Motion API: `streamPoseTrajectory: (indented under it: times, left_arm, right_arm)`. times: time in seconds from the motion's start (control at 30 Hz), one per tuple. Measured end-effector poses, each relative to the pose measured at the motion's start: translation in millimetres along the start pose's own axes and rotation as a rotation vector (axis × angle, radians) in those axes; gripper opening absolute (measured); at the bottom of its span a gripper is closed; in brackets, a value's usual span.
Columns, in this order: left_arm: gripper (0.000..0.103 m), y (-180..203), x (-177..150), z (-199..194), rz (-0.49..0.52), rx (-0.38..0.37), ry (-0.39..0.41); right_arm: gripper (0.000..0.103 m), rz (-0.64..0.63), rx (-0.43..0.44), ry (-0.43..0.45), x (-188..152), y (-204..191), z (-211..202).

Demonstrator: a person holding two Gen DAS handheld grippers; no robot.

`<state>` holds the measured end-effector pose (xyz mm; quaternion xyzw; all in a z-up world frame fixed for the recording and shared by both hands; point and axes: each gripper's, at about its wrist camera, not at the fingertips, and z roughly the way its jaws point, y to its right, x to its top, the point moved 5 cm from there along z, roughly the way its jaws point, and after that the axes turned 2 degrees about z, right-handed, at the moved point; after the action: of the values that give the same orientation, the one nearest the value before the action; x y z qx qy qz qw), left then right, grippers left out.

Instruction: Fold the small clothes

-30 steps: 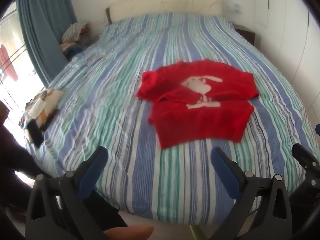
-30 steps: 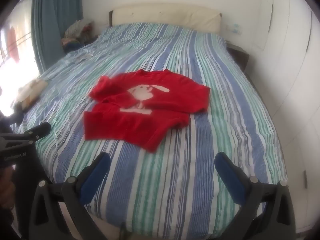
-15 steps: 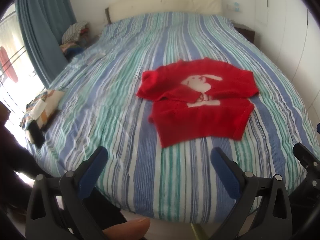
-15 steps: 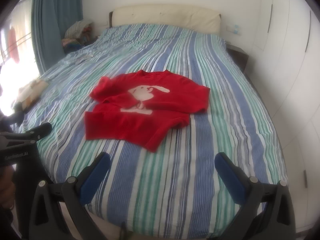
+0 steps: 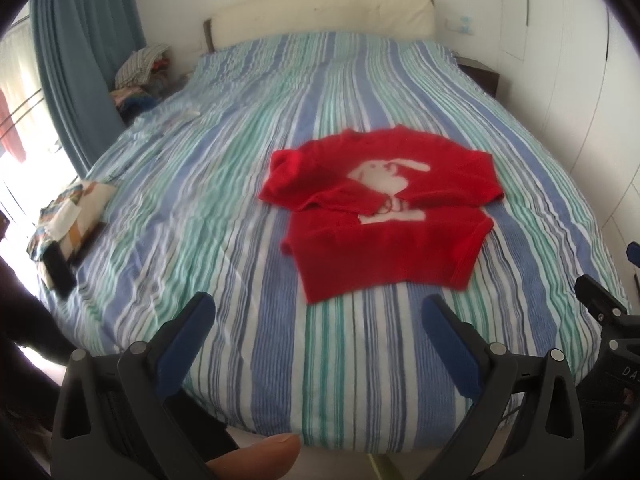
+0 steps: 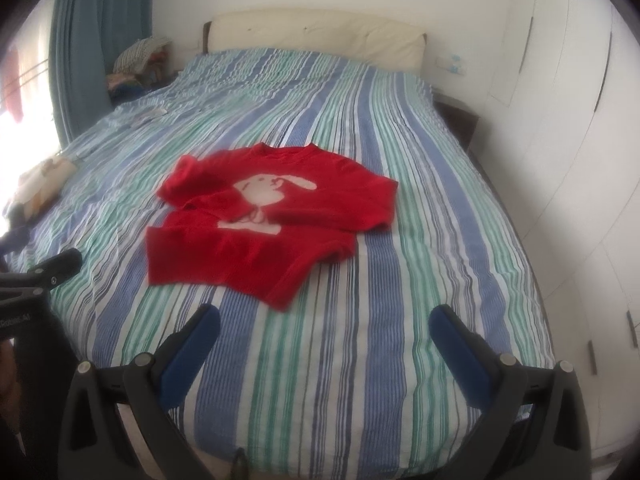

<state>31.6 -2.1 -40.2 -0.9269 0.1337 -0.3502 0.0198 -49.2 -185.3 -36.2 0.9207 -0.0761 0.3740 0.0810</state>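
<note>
A small red sweater [image 5: 384, 208] with a white rabbit on its chest lies flat on the striped bed, both sleeves folded in across the front; it also shows in the right wrist view [image 6: 264, 220]. My left gripper [image 5: 318, 316] is open and empty, held above the near edge of the bed, short of the sweater's hem. My right gripper [image 6: 324, 324] is open and empty too, near the bed's foot, to the right of the hem. Neither touches the sweater.
The bed [image 5: 224, 184] has a blue, green and white striped cover and a cream headboard [image 5: 320, 12]. A patterned cushion and a dark object [image 5: 68, 220] lie at its left edge. Blue curtain [image 5: 80, 48] on the left, white wardrobe doors [image 6: 568, 120] on the right.
Both grippers have drifted slightly forward toward the bed. The sweater has not moved and both grippers stay open.
</note>
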Motion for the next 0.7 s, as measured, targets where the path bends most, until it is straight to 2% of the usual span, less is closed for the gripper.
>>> streamPoseTrajectory:
  times: [0.13,0.27,0.7]
  left_arm:
    - [0.103,7.7,-1.2,2.0,0.045,-0.007,0.008]
    - [0.103,9.4,-2.6,4.4,0.039,-0.032,-0.003]
    - [0.103,5.3,-3.0,14.5,0.023,-0.024,-0.036]
  right_arm:
    - [0.103,-0.001,-0.017,-0.004,2.1,3.1,1.9]
    - [0.103,0.002,-0.03,-0.009,2.4,5.6,3.9]
    - [0.103,0.006,-0.033,-0.026,2.5,4.9,9.9]
